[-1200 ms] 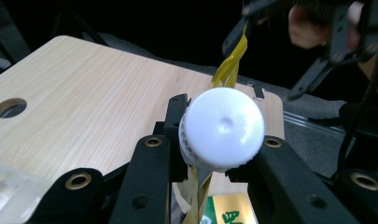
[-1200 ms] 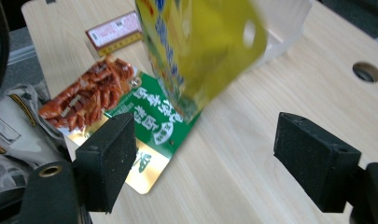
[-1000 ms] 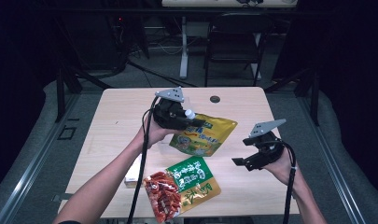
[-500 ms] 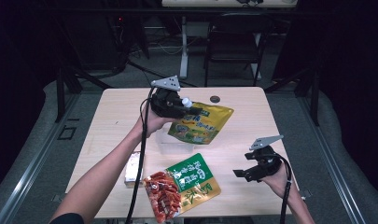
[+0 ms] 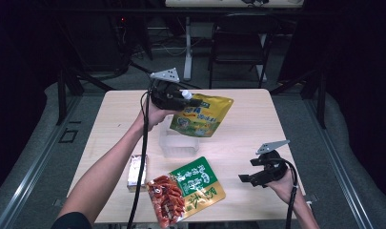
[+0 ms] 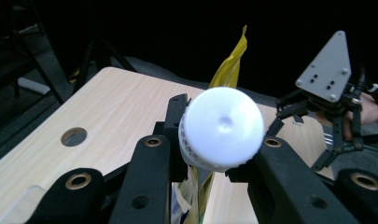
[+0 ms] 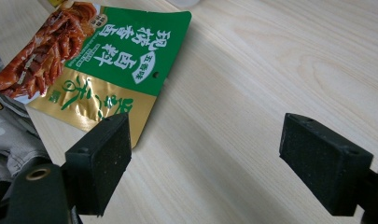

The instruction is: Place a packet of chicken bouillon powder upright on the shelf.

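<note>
Transport step: left gripper (image 5: 188, 101) clamps the yellow pouch (image 5: 202, 115) by its white cap (image 6: 221, 127), aloft over the clear tub (image 5: 178, 144); right gripper (image 5: 250, 178) gapes, empty. Next, presumably: lower it in.

Pale wood-grain table top (image 5: 257, 119) looks matt and smooth. Yellow spouted foil pouch (image 5: 202, 117) is glossy with a smooth white plastic cap (image 6: 221, 127); the green-and-gold foil snack packet (image 7: 114, 70) shines too. Right gripper's black pads (image 7: 100, 161) look matt, rough, rubbery; clear plastic tub (image 5: 178, 143) is translucent.
</note>
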A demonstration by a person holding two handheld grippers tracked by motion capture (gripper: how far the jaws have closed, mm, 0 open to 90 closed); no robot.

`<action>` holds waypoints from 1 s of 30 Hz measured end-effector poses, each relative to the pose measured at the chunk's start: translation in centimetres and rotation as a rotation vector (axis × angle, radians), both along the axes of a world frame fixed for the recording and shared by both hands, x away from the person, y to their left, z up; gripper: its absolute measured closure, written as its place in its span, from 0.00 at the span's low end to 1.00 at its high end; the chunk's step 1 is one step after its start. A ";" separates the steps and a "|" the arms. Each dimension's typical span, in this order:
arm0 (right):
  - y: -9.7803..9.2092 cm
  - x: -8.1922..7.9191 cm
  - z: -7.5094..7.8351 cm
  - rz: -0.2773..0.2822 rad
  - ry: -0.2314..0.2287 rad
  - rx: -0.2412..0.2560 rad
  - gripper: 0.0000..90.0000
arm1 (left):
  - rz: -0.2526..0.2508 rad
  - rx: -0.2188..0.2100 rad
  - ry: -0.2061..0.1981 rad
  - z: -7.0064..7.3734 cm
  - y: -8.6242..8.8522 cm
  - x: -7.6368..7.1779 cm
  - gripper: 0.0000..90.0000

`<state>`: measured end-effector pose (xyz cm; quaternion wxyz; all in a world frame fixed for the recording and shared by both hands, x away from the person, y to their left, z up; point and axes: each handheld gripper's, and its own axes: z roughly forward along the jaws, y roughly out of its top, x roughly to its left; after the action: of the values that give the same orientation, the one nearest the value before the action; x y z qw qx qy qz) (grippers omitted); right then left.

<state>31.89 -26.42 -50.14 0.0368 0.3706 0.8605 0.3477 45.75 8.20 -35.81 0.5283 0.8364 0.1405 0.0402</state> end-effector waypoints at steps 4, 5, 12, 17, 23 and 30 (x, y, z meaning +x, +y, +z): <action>-0.2 0.0 -0.3 -0.008 0.005 -0.001 0.18 | 0.013 0.006 -0.006 0.0 0.2 1.0 0.83; -0.2 0.1 -0.3 -0.004 0.005 -0.005 0.18 | 0.016 0.003 -0.008 0.0 0.3 1.3 0.83; -0.5 0.0 -0.4 -0.014 0.010 -0.001 0.18 | 0.040 -0.013 -0.019 0.3 0.8 2.6 0.83; -0.7 0.0 -0.5 -0.018 0.013 0.000 0.18 | 0.053 -0.017 -0.024 0.3 0.9 3.4 0.83; -0.8 0.0 -0.6 -0.009 0.026 0.002 0.18 | 0.068 -0.017 -0.023 -0.1 1.2 4.1 0.83; -0.8 -0.1 -0.6 -0.011 0.026 0.011 0.18 | 0.087 -0.014 -0.014 -0.6 1.7 5.2 0.83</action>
<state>31.81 -27.22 -50.72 0.0257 0.3801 0.8568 0.3474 50.92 9.90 -36.39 0.5328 0.8255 0.1733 0.0680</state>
